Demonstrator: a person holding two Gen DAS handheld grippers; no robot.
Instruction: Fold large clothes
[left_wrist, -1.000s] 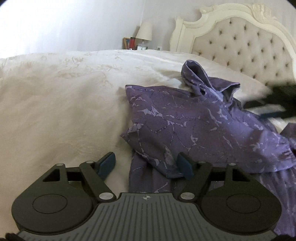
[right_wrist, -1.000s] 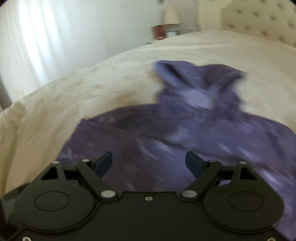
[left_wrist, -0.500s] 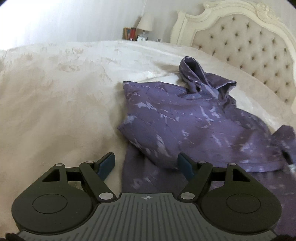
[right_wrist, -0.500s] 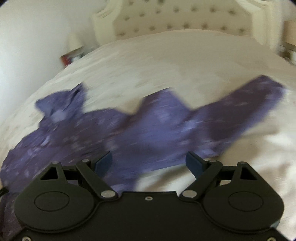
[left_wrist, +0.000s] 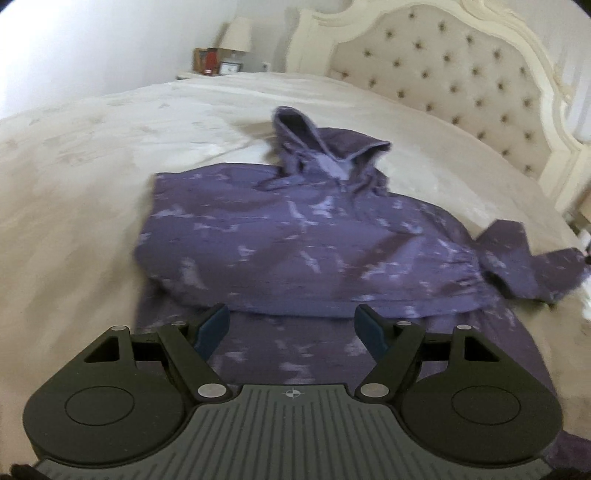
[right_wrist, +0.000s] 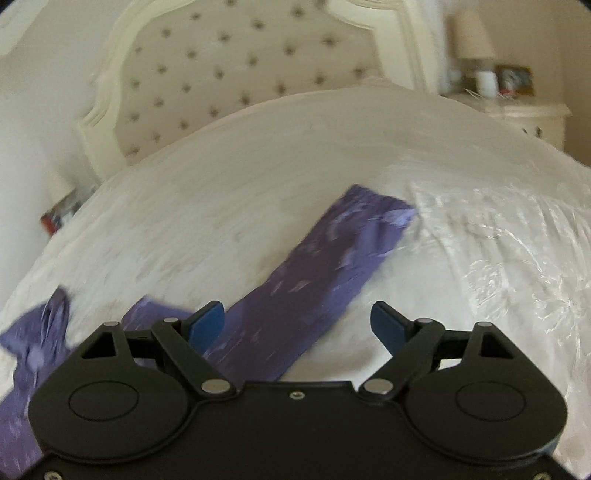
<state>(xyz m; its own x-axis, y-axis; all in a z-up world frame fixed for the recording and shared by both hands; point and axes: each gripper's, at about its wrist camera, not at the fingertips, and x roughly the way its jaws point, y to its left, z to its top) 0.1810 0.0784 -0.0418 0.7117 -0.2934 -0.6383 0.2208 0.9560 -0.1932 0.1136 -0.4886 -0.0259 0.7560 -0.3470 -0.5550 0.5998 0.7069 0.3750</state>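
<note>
hoodie (left_wrist: 295, 236) on bed (left_wrist: 92, 177) | left gripper (left_wrist: 291, 326) jaws apart | right gripper (right_wrist: 297, 325) jaws apart

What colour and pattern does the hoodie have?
The hoodie is purple with pale lilac streaks, clearest in the left wrist view.

Hoodie (left_wrist: 303, 236): deep purple, streaked with pale lilac marbling; hood lining lighter lilac.
Sleeve (right_wrist: 325, 273): same purple, lilac flecks.
Bedspread (left_wrist: 74, 177): cream, faint tonal floral embroidery.
Headboard (left_wrist: 454, 70): beige tufted upholstery, darker buttons, ivory carved frame.
Left gripper (left_wrist: 291, 326): black, grey ribbed body, blue pads (left_wrist: 214, 326).
Right gripper (right_wrist: 297, 325): black, blue pads (right_wrist: 207, 323).
</note>
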